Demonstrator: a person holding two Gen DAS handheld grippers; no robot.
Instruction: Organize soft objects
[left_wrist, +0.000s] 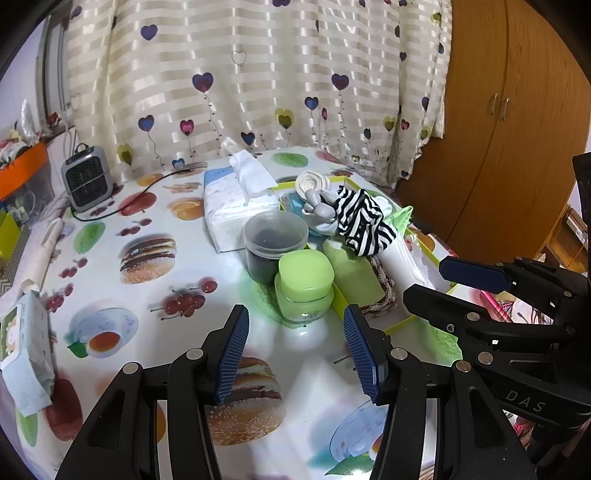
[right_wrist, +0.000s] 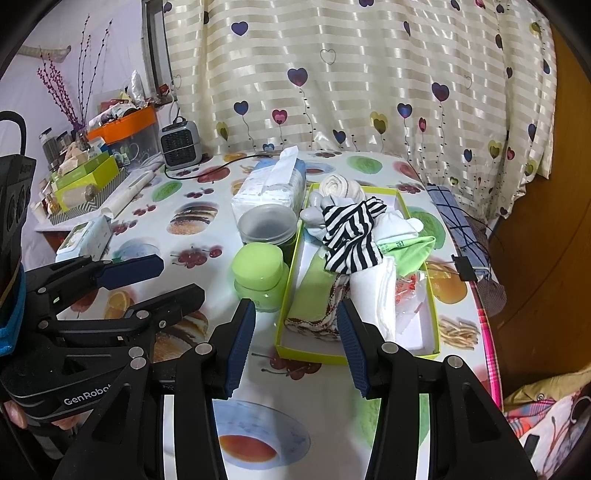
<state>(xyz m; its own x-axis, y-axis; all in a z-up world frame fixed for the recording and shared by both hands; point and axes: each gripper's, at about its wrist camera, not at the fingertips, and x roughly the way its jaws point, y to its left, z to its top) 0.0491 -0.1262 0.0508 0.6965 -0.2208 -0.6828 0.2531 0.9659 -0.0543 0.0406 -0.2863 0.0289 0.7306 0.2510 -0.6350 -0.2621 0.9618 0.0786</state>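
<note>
A lime-rimmed box (right_wrist: 306, 352) on the fruit-print table holds a pile of soft things. They include a black-and-white striped cloth (right_wrist: 351, 236), folded white cloth (right_wrist: 373, 291), a green towel roll (right_wrist: 314, 288), a grey plush piece (right_wrist: 314, 214) and a cream rolled fabric (right_wrist: 338, 186). My right gripper (right_wrist: 295, 304) hovers open just before the box's near end, nothing between its fingers. My left gripper (left_wrist: 295, 310) stands open and empty in front of a green jar (left_wrist: 304, 284), left of the box. The striped cloth (left_wrist: 364, 221) tops the pile in the left wrist view too.
A clear lidded jar (right_wrist: 266, 225) and a tissue pack (right_wrist: 269, 188) stand behind the green jar (right_wrist: 258, 277). A small heater (right_wrist: 181, 144) with its cord sits at the back left, a wipes pack (right_wrist: 85, 240) at the left. A blue plaid cloth (right_wrist: 458, 221) drapes the table's right edge.
</note>
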